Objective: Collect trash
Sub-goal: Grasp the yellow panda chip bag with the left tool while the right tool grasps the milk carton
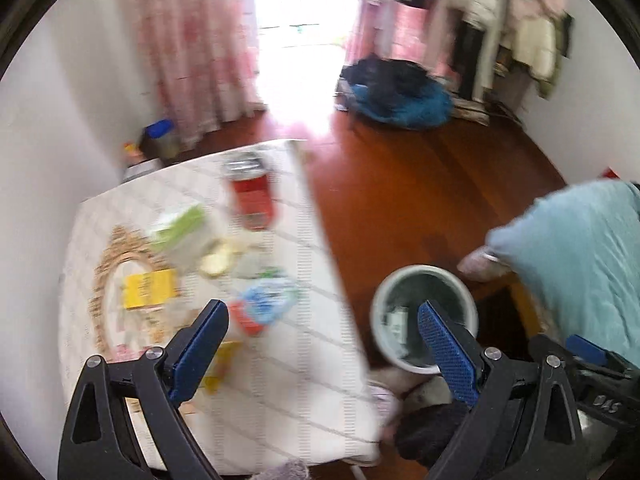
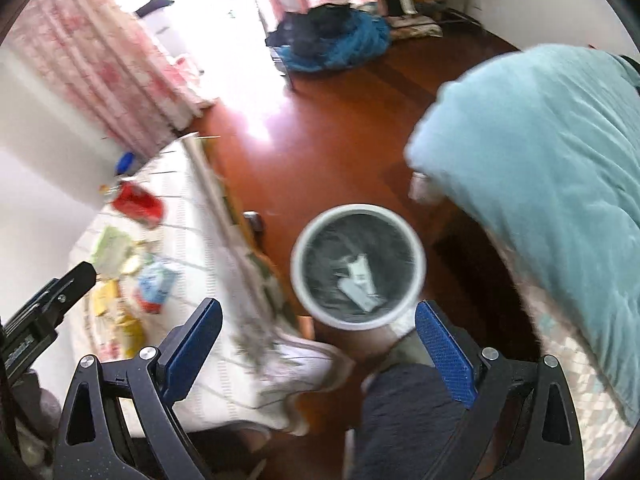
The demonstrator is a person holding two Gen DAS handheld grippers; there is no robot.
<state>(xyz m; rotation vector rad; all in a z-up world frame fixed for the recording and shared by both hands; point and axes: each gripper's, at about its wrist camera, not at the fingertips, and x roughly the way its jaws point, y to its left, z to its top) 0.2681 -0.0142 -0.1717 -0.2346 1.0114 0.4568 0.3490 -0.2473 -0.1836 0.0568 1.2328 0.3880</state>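
Observation:
A white bin (image 2: 358, 266) with a dark liner stands on the wooden floor; pale wrappers (image 2: 360, 280) lie inside it. It also shows in the left wrist view (image 1: 424, 318). My right gripper (image 2: 316, 336) is open and empty, above the bin's near rim. My left gripper (image 1: 324, 340) is open and empty, over the table's (image 1: 280, 380) right edge. On the table lie a red can (image 1: 252, 196), a green-white packet (image 1: 180, 228), a yellow packet (image 1: 149, 289), a blue wrapper (image 1: 270, 300) and a red-orange piece (image 1: 248, 320). The frames are blurred.
A light blue quilt (image 2: 540, 184) covers a bed at the right. A blue-black pile of clothes (image 1: 400, 96) lies on the floor at the back. Pink curtains (image 1: 188, 48) hang by the bright doorway. A blue-lidded jar (image 1: 160, 138) stands behind the table. My leg (image 2: 404, 412) is below the bin.

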